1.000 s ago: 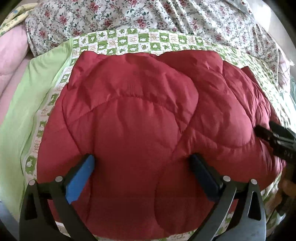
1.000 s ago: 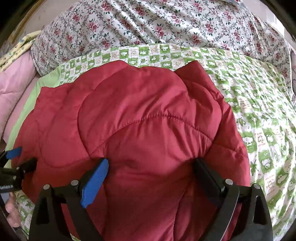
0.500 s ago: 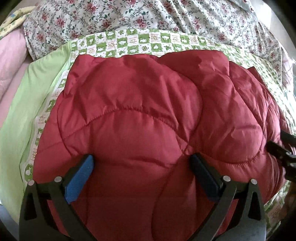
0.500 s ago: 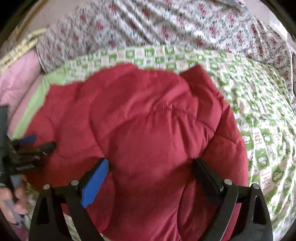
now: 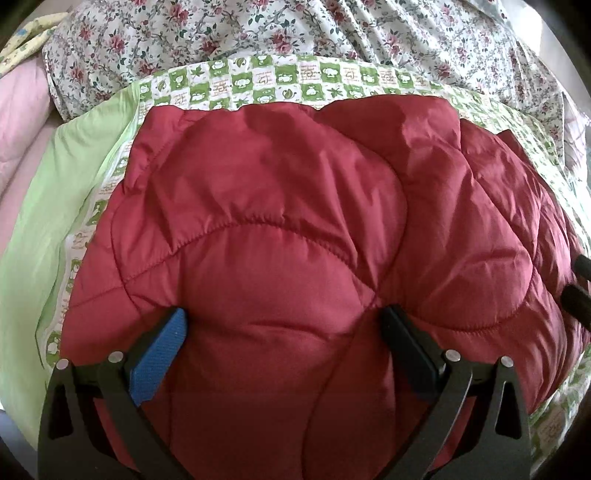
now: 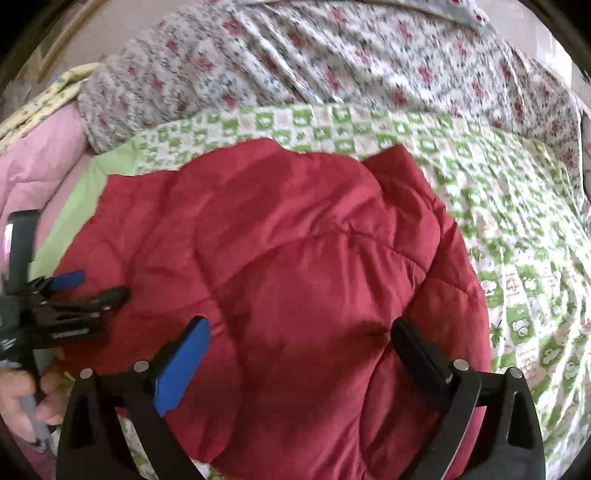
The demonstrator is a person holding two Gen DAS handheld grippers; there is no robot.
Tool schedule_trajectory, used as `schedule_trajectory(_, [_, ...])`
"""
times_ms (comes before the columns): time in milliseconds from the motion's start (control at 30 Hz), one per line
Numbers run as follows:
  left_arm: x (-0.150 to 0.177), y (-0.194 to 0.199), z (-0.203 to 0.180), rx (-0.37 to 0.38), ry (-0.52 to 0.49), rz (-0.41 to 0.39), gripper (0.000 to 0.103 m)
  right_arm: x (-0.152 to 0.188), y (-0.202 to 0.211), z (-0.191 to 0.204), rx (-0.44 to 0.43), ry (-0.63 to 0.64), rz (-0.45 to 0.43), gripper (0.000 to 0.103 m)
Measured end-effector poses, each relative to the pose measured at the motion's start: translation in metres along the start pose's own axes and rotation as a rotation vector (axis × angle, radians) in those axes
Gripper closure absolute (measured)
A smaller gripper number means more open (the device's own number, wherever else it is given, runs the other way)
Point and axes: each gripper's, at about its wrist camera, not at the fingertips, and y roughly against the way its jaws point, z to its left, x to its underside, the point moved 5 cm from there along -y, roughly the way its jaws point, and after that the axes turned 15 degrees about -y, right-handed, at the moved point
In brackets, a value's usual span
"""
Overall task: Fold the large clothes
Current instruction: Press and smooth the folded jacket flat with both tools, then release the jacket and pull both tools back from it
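A red quilted puffer jacket (image 5: 288, 229) lies in a folded bundle on a green checked sheet (image 5: 258, 81). It also shows in the right wrist view (image 6: 295, 258). My left gripper (image 5: 284, 325) is open, its fingers spread wide over the jacket's near edge with red fabric bulging between them. My right gripper (image 6: 299, 339) is open too, over the jacket's near right part. The left gripper also shows at the left edge of the right wrist view (image 6: 92, 288). The right gripper's fingertips (image 5: 580, 284) show at the right edge of the left wrist view.
A floral bedspread (image 5: 295, 33) is heaped behind the sheet. A pink quilt (image 6: 40, 162) lies at the far left. A plain green sheet border (image 5: 48, 229) runs along the left. My bare hand (image 6: 22, 395) shows at lower left in the right wrist view.
The left gripper has shifted left and forward over the jacket. The right gripper has pulled back and right, and the left gripper stands further in on the jacket in its view.
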Motion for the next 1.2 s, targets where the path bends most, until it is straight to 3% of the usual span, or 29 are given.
schedule_trajectory(100, [0.001,0.000,0.000,0.002,-0.002,0.000,0.000,0.009,-0.022,-0.003,0.041,0.015,0.064,0.004])
schedule_trajectory(433, [0.032,0.039,0.000,0.058,0.017,-0.009,0.000,0.011,-0.034,-0.011,0.037,0.000,0.054,0.001])
schedule_trajectory(800, [0.035,0.019,-0.003,0.036,0.004,0.010,0.000,0.013,-0.032,-0.010,0.045,0.001,0.061,0.001])
schedule_trajectory(1200, [0.050,0.047,-0.003,0.006,0.005,0.000,0.000,0.035,0.018,-0.009,-0.013,0.004,0.059,0.002])
